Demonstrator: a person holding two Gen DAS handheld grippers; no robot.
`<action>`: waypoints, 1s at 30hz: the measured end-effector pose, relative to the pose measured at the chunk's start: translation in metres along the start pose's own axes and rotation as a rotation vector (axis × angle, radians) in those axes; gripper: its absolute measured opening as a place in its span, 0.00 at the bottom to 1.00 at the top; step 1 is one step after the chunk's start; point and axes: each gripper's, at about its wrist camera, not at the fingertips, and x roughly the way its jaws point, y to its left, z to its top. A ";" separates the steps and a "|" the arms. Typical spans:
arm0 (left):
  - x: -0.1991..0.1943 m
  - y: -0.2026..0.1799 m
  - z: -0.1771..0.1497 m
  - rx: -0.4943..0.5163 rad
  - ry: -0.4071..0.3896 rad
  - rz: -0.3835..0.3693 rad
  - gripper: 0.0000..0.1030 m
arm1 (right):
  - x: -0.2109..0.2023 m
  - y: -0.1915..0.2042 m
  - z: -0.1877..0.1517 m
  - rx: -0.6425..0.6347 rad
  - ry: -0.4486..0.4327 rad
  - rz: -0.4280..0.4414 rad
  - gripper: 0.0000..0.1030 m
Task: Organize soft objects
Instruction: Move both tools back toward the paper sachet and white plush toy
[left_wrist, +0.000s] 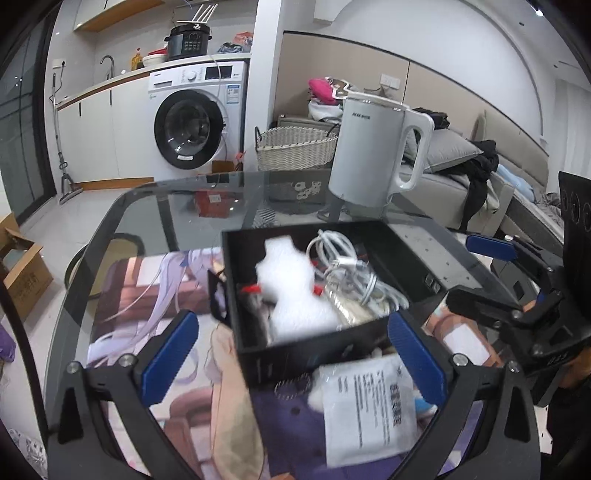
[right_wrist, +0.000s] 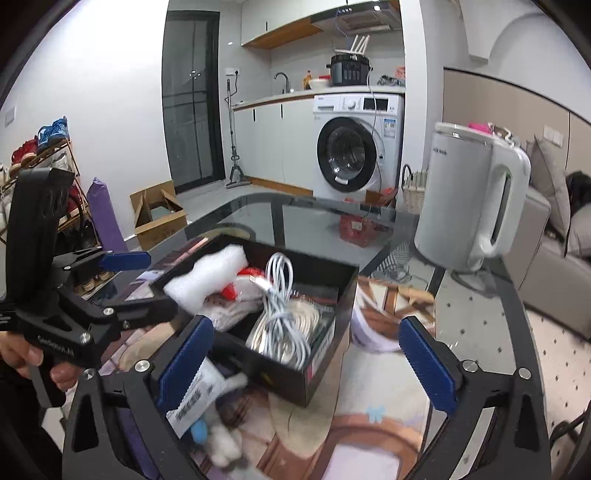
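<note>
A black open box (left_wrist: 317, 350) (right_wrist: 325, 354) sits on the glass table. In it lie a white foam piece (left_wrist: 291, 291) (right_wrist: 210, 277), a coiled white cable (left_wrist: 347, 266) (right_wrist: 280, 314) and small red-tipped items. In front of the box lies a clear bagged item with a printed label (left_wrist: 369, 406) (right_wrist: 195, 391), holding a white and blue soft object. My left gripper (left_wrist: 295, 358) is open, its jaws straddling the box's near wall. My right gripper (right_wrist: 306, 358) is open, spread around the box's near corner.
A white electric kettle (left_wrist: 373, 155) (right_wrist: 469, 199) stands on the table behind the box. A printed anime mat (left_wrist: 155, 295) covers the near part of the glass table (left_wrist: 166, 206). A washing machine, a wicker basket and a sofa stand beyond.
</note>
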 end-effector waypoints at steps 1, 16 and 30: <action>-0.001 -0.001 -0.002 -0.001 0.005 0.002 1.00 | 0.000 0.000 -0.002 -0.003 0.010 0.003 0.99; -0.004 -0.032 -0.036 0.002 0.102 -0.075 1.00 | -0.007 0.000 -0.036 -0.018 0.095 0.017 0.99; 0.027 -0.043 -0.055 -0.011 0.223 -0.113 1.00 | -0.007 -0.009 -0.051 -0.020 0.165 0.016 0.99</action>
